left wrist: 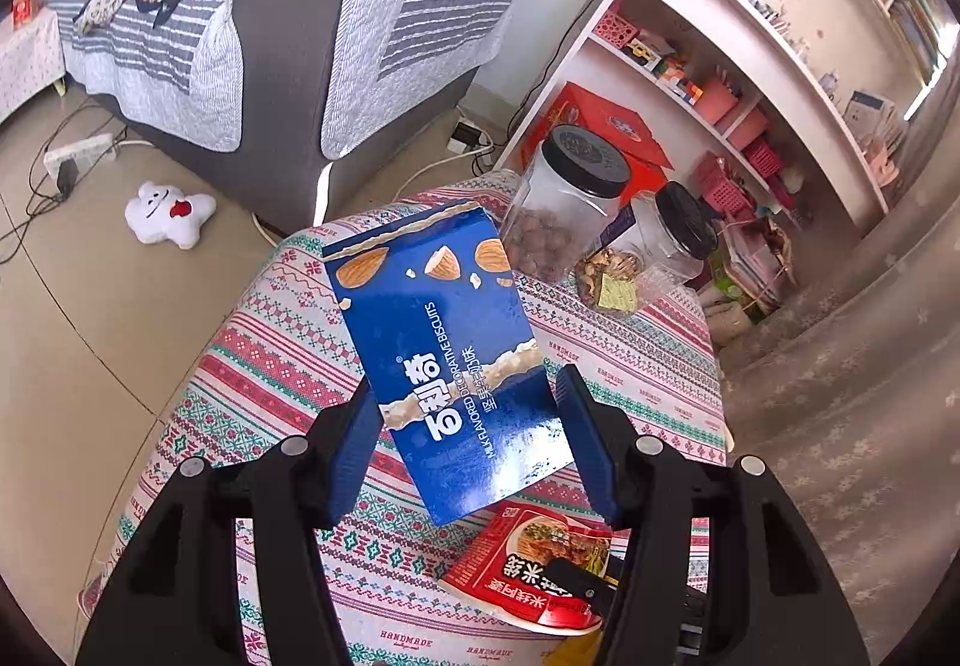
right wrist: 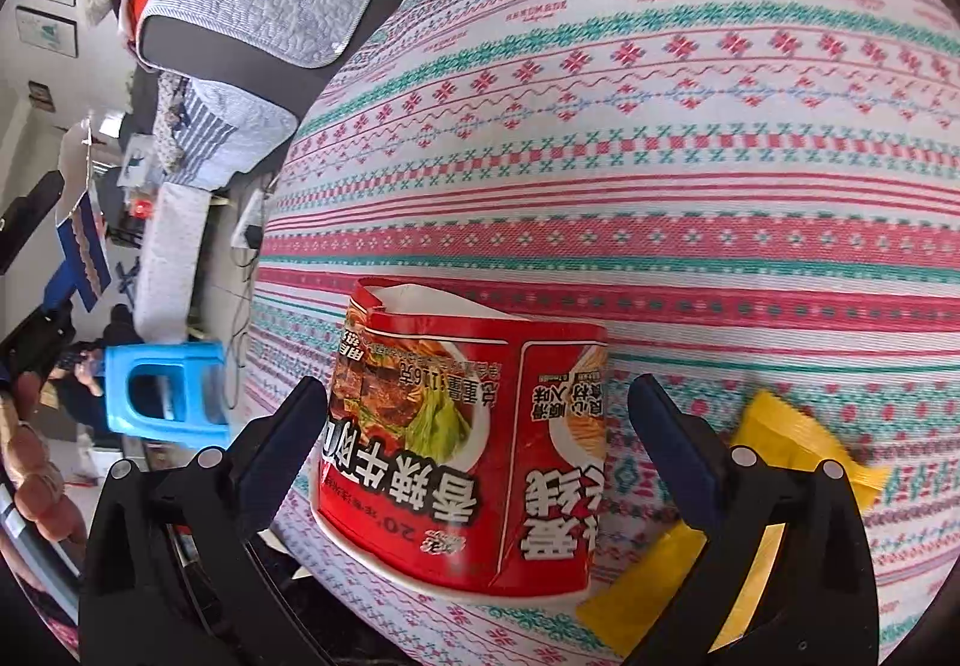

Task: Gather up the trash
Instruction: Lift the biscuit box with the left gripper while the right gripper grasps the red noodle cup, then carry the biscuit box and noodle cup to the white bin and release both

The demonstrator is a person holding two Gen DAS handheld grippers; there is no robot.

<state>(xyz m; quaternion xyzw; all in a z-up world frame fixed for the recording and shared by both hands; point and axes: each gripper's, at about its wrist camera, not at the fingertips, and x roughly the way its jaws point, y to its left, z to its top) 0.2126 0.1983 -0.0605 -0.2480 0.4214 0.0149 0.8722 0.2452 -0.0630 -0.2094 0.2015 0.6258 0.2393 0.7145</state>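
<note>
Here the blue biscuit box [left wrist: 447, 360] is the trash already in hand: the left hand-held gripper [left wrist: 471, 447] is clamped on its lower part, one blue pad on each side, and the box is tilted in the air above the tabletop [left wrist: 288, 366]. The second piece, a red instant noodle cup [right wrist: 465, 444], lies on its side on the patterned cloth, with the right hand-held gripper [right wrist: 477, 453] around it; its fingers stand apart, one on each side, and I see a gap on the right side, so it is not yet gripped. I judge that the step is picking up the cup, and the next move asks to close the fingers gently, because the paper wall looks soft and torn. Just beside the cup lie yellow wrappers [right wrist: 798, 450], two as far as I can tell. At the far edge stand two clear jars [left wrist: 564, 204] with black lids.
</note>
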